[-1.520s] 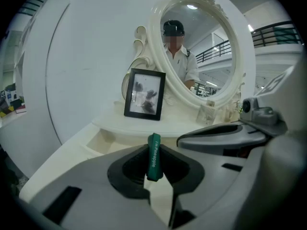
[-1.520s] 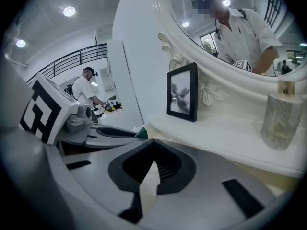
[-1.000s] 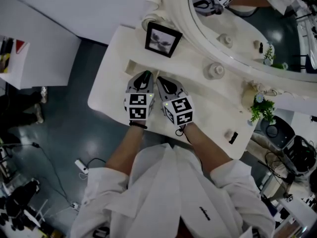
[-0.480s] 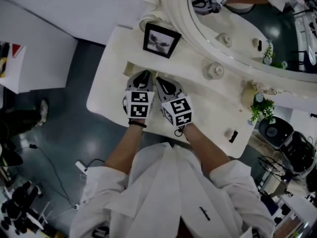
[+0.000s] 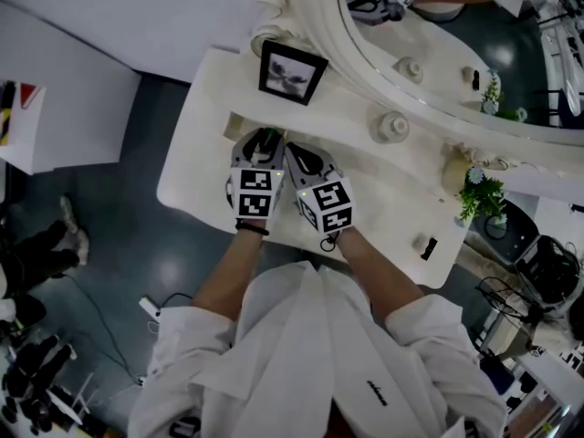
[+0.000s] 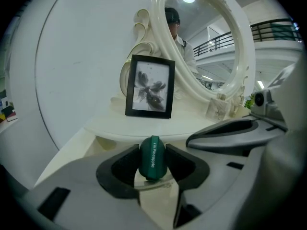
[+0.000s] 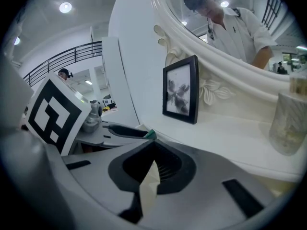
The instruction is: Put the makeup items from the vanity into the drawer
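Note:
A dark green egg-shaped makeup item (image 6: 152, 157) stands upright between the pads of my left gripper (image 6: 152, 163). The pads still touch its sides while the jaws are opening. In the head view the left gripper (image 5: 264, 139) hovers over the open drawer (image 5: 235, 124) at the vanity's left, with a bit of the green item (image 5: 267, 136) showing at its tip. My right gripper (image 5: 294, 150) sits close beside it on the right. In its own view the right gripper (image 7: 152, 145) is shut and holds nothing. The green item (image 7: 150, 135) peeks out past the left gripper's jaw.
A black picture frame (image 5: 290, 71) stands behind the drawer against the big oval mirror (image 5: 438, 53). A white jar (image 5: 392, 126), a small plant (image 5: 482, 194) and a small black item (image 5: 429, 247) sit further right on the white vanity top (image 5: 365, 181).
Both grippers stay in place over the drawer. Only the head camera has shifted slightly.

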A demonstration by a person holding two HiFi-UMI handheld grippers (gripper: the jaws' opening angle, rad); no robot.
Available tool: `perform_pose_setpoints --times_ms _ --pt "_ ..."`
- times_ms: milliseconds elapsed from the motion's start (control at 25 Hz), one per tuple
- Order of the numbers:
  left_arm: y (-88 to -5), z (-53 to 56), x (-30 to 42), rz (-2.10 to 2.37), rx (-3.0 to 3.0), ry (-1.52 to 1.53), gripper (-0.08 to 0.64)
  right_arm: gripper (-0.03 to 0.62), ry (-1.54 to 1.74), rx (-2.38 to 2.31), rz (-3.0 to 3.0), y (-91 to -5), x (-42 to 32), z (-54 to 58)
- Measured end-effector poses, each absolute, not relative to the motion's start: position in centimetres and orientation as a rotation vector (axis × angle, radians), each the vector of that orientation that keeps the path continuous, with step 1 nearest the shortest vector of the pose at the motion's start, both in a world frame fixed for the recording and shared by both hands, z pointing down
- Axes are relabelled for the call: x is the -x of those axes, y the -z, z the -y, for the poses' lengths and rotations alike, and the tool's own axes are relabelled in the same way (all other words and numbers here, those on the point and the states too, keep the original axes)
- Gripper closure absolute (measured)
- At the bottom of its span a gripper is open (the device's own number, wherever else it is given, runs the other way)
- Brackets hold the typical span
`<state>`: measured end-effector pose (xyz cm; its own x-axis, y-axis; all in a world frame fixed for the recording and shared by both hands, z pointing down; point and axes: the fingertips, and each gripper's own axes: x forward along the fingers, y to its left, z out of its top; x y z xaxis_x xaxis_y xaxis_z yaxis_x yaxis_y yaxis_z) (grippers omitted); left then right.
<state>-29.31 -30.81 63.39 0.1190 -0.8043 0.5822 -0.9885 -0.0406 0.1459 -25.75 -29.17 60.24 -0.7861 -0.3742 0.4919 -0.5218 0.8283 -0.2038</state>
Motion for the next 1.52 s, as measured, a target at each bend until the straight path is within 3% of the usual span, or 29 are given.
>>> perform_pose_setpoints --times_ms 520,1040,1320,1520 --pt "-63.4 30.3 29.9 1.765 -1.878 -0.468 0.299 0.575 -0.469 -0.666 2.570 -60.2 25.1 28.4" --pt "-62.1 29.1 29.2 1.827 -1.869 -0.489 0.301 0.574 -0.468 -0.722 2.574 -59.1 22.3 27.8" --pt "-60.1 28.2 26.7 1.846 -1.921 -0.508 0.478 0.575 -0.457 -0.785 2.586 -57.4 18.9 28.3" --pt "-56.7 27.5 22.8 1.832 -2.042 -0.448 0.518 0.574 -0.453 -0.841 2.617 -55.1 14.4 28.1"
